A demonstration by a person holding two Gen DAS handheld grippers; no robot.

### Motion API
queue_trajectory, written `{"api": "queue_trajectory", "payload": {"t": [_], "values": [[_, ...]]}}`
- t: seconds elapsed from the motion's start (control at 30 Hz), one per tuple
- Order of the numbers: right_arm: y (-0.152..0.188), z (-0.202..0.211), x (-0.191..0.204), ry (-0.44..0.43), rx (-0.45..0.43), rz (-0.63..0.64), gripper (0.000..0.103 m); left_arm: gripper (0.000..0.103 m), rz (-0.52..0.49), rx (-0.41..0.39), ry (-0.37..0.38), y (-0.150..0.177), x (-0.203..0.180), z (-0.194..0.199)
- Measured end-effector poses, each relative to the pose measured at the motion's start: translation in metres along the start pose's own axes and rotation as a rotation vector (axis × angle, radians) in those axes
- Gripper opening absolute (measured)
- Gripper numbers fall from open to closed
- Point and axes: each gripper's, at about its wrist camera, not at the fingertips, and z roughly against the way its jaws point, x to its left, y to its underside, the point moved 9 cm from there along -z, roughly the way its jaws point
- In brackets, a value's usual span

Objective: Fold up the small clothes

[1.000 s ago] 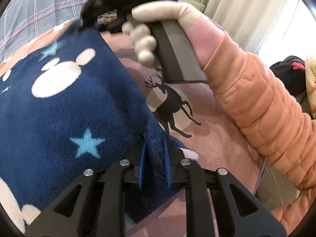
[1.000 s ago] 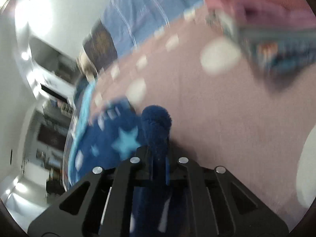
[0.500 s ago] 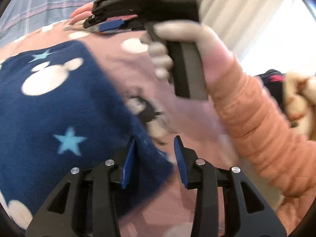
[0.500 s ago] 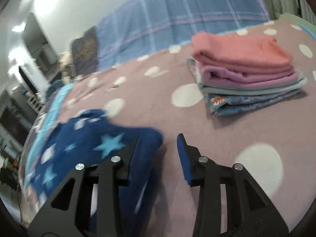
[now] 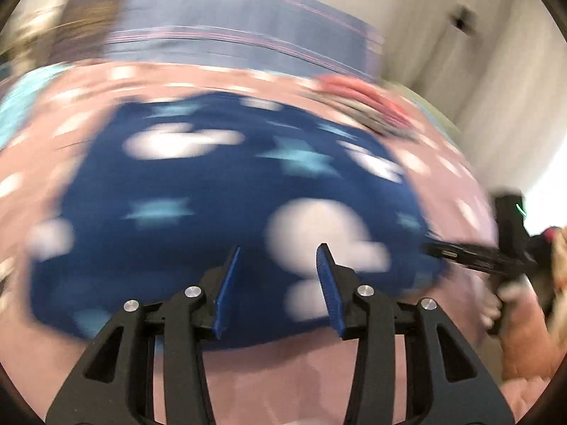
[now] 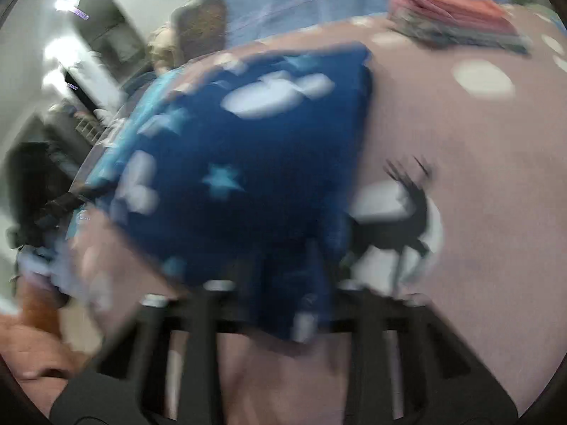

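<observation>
Fleece [image 5: 219, 191], pinched by both a second ago, now lies on the bed [image 5: 290, 375] beneath the spread, empty left gripper [image 5: 280, 283], while the right gripper [image 6: 283, 294] has just closed its jaws on its near edge again.

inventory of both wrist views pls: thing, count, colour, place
fleece garment: 1, navy with white blobs and pale-blue stars, flat on the bedspread
bedspread: 1, pink, white dots, black deer print, under everything
folded stack: 1, coral on top, far right corner
plaid cover: 1, blue-grey, far edge
left gripper: black with blue pads, open, nothing between them, jaws just opened
right gripper: blurred, just closed on a garment fold
hand: 1, pale glove, on the right gripper's handle
</observation>
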Motion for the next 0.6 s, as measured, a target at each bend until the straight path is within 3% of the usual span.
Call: {"api": "queue_trajectory", "payload": {"t": [0.1, 0.17, 0.23, 0.3, 0.4, 0.47, 0.6], "values": [[-0.011, 0.016, -0.001, -0.021, 0.001, -0.127, 0.017, 0.044, 0.114, -0.113, -0.108, -0.012, 0.069, 0.039], [-0.037, 0.037, 0.016, 0.081, -0.064, -0.044, 0.028, 0.045, 0.184, -0.193, -0.160, -0.016, 0.113, 0.066], [-0.057, 0.044, 0.041, 0.123, -0.093, 0.039, 0.035, 0.045, 0.228, -0.205, -0.187, -0.014, 0.143, 0.071], [-0.077, 0.038, 0.081, 0.106, -0.093, 0.115, 0.038, 0.045, 0.252, -0.195, -0.218, -0.007, 0.174, 0.070], [-0.097, 0.009, 0.137, 0.071, -0.062, 0.221, 0.039, 0.045, 0.206, -0.124, -0.288, 0.004, 0.194, 0.047], [-0.107, -0.014, 0.167, 0.049, -0.030, 0.277, 0.041, 0.045, 0.194, -0.059, -0.213, 0.013, 0.198, 0.031], [-0.123, -0.058, 0.224, 0.034, 0.028, 0.381, 0.042, 0.045, 0.125, -0.046, -0.044, 0.003, 0.174, 0.008]]}}
